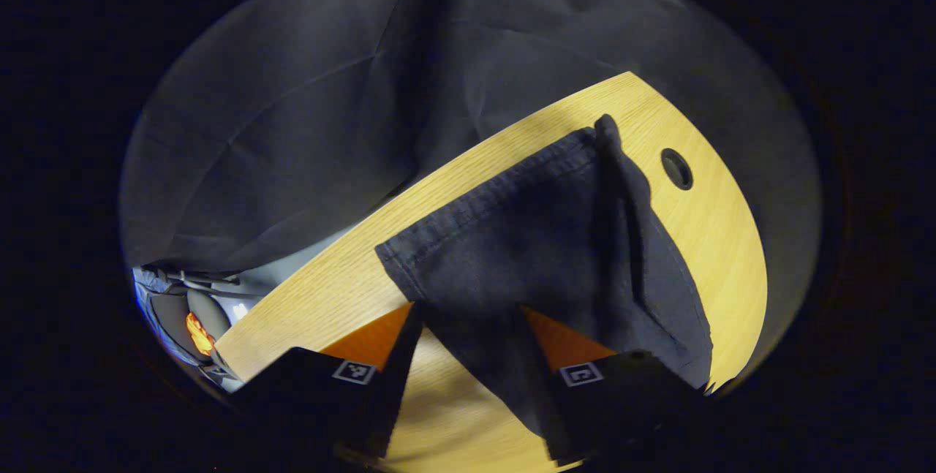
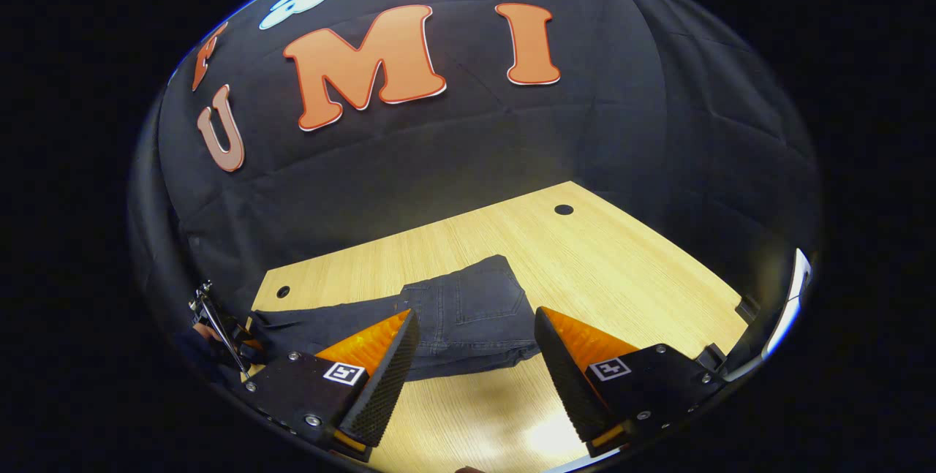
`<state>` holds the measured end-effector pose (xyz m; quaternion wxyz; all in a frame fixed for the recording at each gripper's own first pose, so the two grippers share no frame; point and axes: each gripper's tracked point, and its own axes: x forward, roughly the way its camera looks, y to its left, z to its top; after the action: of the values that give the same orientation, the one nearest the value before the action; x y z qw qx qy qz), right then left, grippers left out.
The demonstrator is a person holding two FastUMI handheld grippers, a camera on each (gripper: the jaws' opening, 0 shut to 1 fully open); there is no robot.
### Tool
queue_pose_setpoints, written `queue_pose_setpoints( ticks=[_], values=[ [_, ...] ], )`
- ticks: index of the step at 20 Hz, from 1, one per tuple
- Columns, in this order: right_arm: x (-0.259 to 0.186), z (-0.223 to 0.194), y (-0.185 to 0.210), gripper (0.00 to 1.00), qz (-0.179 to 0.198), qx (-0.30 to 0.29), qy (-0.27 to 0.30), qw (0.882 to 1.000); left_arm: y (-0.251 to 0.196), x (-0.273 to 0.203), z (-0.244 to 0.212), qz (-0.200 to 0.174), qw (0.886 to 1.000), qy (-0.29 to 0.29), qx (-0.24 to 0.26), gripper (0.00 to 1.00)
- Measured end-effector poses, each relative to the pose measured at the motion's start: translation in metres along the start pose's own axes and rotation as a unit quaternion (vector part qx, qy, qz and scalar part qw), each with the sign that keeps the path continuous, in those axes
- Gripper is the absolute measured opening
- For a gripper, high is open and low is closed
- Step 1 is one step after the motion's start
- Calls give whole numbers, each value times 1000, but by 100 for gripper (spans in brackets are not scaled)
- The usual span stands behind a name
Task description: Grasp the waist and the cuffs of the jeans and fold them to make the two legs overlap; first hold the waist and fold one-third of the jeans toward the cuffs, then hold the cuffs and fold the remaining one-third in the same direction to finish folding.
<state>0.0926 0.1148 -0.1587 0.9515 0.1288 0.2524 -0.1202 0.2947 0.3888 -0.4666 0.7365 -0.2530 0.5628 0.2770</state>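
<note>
Dark jeans (image 1: 526, 239) lie on the wooden table (image 1: 329, 290). In the left gripper view the stitched cuff hem runs across the middle, and a raised fold stands along the right side. My left gripper (image 1: 470, 310) is open at the cuff end, and a strip of denim runs down between its spread fingers. In the right gripper view the jeans (image 2: 468, 316) show a back pocket, with the legs stretching off to the left. My right gripper (image 2: 475, 312) hangs open above the table just short of the pocket part. The left gripper (image 2: 219, 327) appears far left by the cuffs.
The table (image 2: 621, 268) has a round cable hole (image 2: 564, 209) at the far right and another hole (image 2: 283, 290) at the left. The same kind of hole (image 1: 676, 168) sits beside the jeans. Black cloth walls close the booth behind. Gear with an orange glow (image 1: 199, 333) lies below the table edge.
</note>
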Motion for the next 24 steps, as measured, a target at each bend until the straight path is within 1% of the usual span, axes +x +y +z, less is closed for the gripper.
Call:
queue_pose_setpoints(
  ticks=[1,3,4,5,7,10,12,17,21,24],
  values=[
    [1,2,-2,96,0,1,0,1000,-10,1,3,-32,999,-16,8,60],
    [3,3,-2,96,7,1,2,1000,-12,0,3,-44,998,-29,21,12],
    [5,5,0,96,11,-2,2,1000,-13,0,1,-56,998,-30,15,12],
    [6,7,0,96,15,-7,3,1000,-13,-4,0,-71,997,-33,17,6],
    [9,14,1,96,24,-18,-1,1000,-15,-23,7,-111,992,-53,12,7],
    [18,25,1,96,40,-17,-3,999,-21,-67,17,-146,985,-93,24,6],
    [23,30,2,96,55,-14,-3,998,-24,-94,21,-162,979,-120,34,7],
    [31,46,-4,96,73,-25,-13,997,-38,-161,18,-197,963,-175,59,6],
    [37,55,-13,96,83,-22,-18,996,-44,-196,17,-214,954,-195,80,6],
    [40,58,-22,96,84,-26,-22,996,-57,-226,10,-230,945,-210,100,6]
  ],
)
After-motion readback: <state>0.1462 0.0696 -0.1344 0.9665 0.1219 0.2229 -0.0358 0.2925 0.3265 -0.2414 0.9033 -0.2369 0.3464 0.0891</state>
